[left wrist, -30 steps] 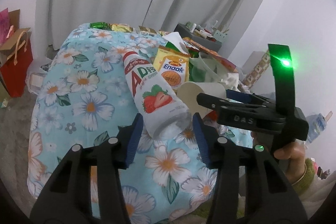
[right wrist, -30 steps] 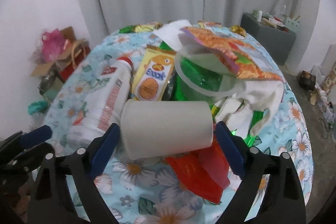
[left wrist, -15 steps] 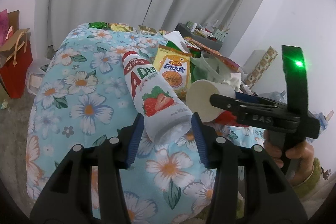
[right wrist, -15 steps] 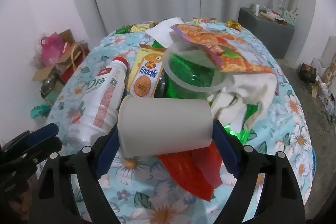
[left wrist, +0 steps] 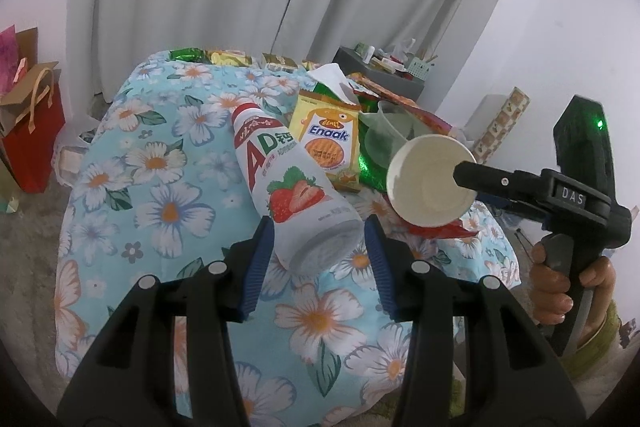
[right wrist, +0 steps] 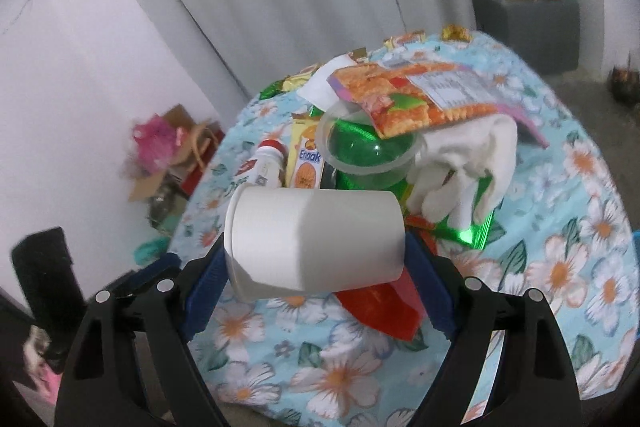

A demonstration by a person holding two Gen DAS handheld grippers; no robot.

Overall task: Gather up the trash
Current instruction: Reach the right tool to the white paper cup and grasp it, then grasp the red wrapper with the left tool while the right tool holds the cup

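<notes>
Right gripper (right wrist: 316, 259): clamped end to end on the white paper cup (right wrist: 316, 239), now lifted clear of the floral tablecloth (right wrist: 560, 267) near its front edge.
Meaning: first piece of trash is picked and ready to carry off.
Left gripper (left wrist: 318, 259): unchanged, jaws half open astride the base of the strawberry milk bottle (left wrist: 288, 183), contact unclear.
Earlier: cup lay on the red wrapper (right wrist: 384, 307).
</notes>
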